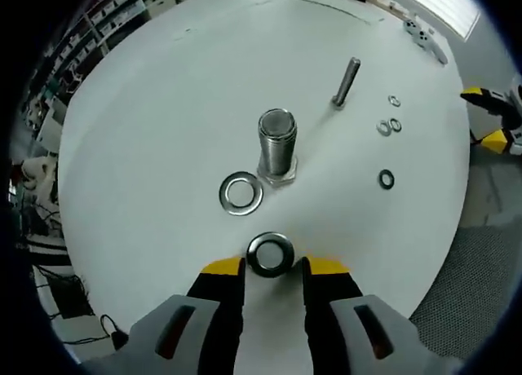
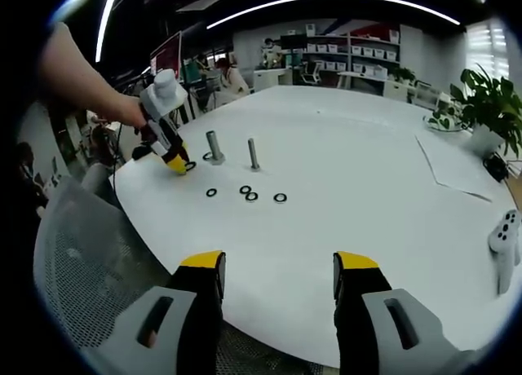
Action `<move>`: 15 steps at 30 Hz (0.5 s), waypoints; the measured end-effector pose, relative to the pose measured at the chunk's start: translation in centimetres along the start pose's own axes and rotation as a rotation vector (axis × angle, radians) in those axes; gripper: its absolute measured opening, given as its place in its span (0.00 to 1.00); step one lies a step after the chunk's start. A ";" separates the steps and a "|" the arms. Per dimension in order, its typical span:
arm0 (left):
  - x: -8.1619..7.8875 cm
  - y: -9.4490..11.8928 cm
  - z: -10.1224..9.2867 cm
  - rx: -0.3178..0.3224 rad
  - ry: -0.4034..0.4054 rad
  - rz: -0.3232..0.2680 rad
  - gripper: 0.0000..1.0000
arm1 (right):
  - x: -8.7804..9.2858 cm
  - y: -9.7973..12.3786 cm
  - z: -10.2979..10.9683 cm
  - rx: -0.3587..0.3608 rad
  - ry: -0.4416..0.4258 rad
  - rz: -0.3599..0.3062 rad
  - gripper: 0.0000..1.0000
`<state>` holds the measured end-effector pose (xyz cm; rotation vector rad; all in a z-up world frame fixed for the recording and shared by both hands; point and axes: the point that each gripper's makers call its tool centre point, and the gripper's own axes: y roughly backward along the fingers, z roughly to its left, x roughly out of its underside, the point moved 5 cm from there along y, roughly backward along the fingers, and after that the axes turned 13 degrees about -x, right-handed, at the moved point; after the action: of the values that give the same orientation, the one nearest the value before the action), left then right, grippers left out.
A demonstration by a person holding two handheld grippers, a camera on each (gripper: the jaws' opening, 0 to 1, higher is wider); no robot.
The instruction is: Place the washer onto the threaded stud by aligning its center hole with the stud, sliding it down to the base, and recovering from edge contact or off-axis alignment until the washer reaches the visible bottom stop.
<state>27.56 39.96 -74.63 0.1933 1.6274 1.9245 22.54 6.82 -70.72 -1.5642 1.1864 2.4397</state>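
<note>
- Yellow-tipped left tongs [image 1: 272, 265] rise from the near edge of the white round surface [image 1: 147, 147], with a thick silver washer [image 1: 270, 254] between the tips; the tips stand just beside its rim, and whether they press it I cannot tell.
- Just beyond, a second, flat washer [image 1: 241, 193] lies on the surface, touching or nearly touching the hex base of the threaded stud [image 1: 276, 151].
- That stud stands upright near the middle of the surface, its top bare.
- Farther on, a slimmer bolt [image 1: 346, 82] stands on its head.
- Four small washers [image 1: 386, 179] lie scattered between the bolt and the surface's edge, three of them close together.
- Right tongs [image 2: 277, 269] hang released, jaws wide apart with nothing between them, over the opposite near edge of the surface [image 2: 342, 171].
- From there the left tongs [image 2: 178, 163] show at the far edge, held by a hand [image 2: 130, 110], low beside the stud [image 2: 215, 147].
- A white controller [image 2: 506, 236] lies near the edge, and a potted plant [image 2: 489, 106] stands beyond it.
</note>
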 end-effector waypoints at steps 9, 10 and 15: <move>-0.4 -0.2 0.2 0.011 0.010 0.029 0.26 | 0.0 0.0 0.0 -0.003 -0.001 -0.001 0.56; -0.4 -0.2 0.2 0.012 0.011 0.035 0.26 | 0.0 0.0 0.0 -0.003 -0.001 -0.001 0.56; -0.6 -0.3 0.2 0.012 0.001 0.077 0.26 | 0.0 0.0 0.0 -0.002 -0.002 -0.002 0.56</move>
<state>28.22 39.85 -74.76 0.2637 1.6544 1.9728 22.54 6.80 -70.73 -1.5627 1.1818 2.4413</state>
